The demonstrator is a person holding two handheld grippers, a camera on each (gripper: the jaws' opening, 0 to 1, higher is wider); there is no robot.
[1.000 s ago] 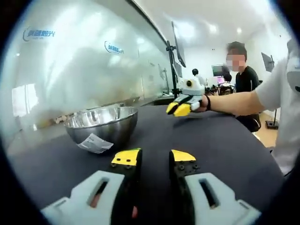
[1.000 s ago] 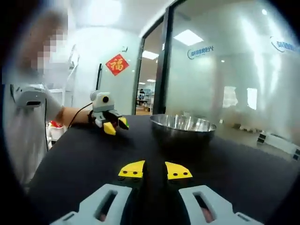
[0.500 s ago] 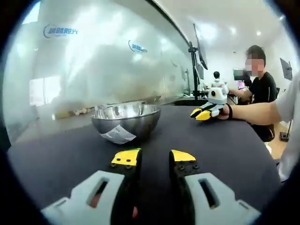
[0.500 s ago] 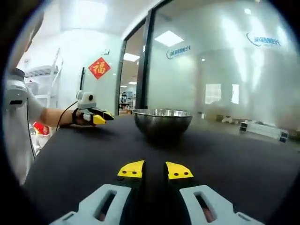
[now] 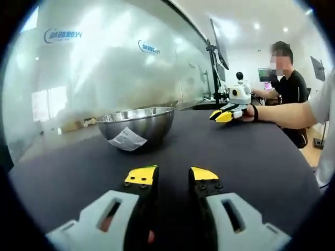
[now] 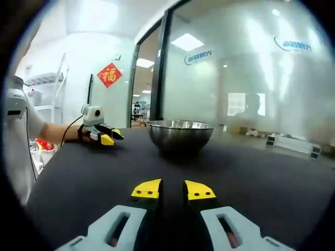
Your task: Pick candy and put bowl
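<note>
A steel bowl (image 5: 137,124) with a white label (image 5: 127,140) on its side stands on the black table (image 5: 235,151), ahead and left of my left gripper (image 5: 171,175). That gripper hovers low over the table, its yellow-tipped jaws a little apart with nothing between them. In the right gripper view the same bowl (image 6: 179,136) stands straight ahead. My right gripper (image 6: 172,189) is open by a narrow gap and holds nothing. Each gripper also appears across the table from the other: the right gripper (image 5: 224,115) and the left gripper (image 6: 109,138), each held in a hand.
A frosted glass wall (image 5: 104,68) runs along the table's far side behind the bowl. A monitor on a stand (image 5: 216,49) stands at the table's end, with a seated person in black (image 5: 288,86) beyond. A red sign (image 6: 109,75) hangs on a glass door.
Both cameras have swung, so the bowl now sits nearer the middle of each view. Both grippers' jaws keep the same gaps, and the bowl has not moved on the table.
</note>
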